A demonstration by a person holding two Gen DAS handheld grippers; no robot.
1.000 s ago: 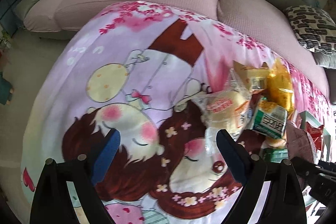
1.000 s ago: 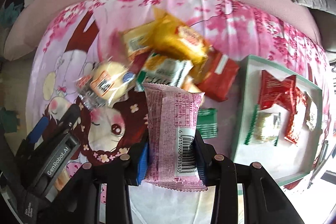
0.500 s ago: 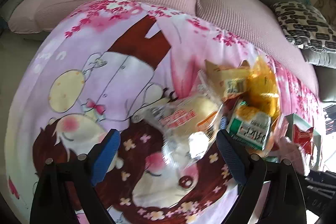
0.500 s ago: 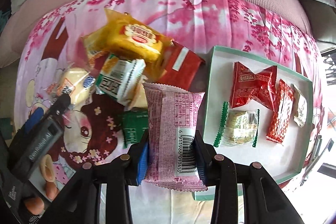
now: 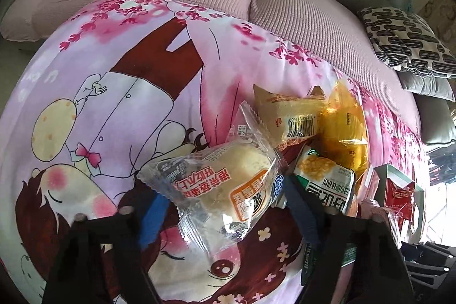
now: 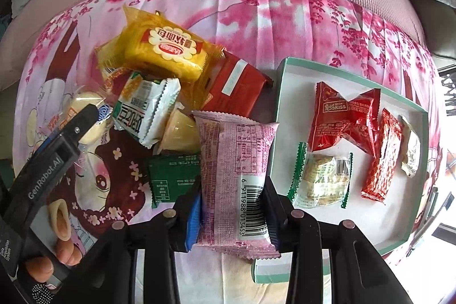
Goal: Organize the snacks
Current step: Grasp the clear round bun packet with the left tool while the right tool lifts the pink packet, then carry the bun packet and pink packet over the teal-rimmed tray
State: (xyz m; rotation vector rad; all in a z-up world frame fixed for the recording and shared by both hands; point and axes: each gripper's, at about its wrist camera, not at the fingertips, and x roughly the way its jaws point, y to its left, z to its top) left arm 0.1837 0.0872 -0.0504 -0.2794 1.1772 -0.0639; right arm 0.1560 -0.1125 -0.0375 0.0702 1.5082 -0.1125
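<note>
two grippers work at once: the right gripper [image 6: 232, 207] is clamped on a pink packet [image 6: 235, 175] beside the tray [image 6: 410, 238], likely to drop it with the sorted snacks. the left gripper [image 5: 228, 211] stands apart around a clear-wrapped bun [image 5: 228, 184] in the pile on the table [image 5: 114, 104], ready to grab it.

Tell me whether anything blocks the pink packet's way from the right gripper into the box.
Nothing visible does. The right gripper holds the pink packet upright just left of the white box, whose near-left floor is bare. The green-edged cracker pack lies further in, so a drop close to the near corner looks clear.
</note>
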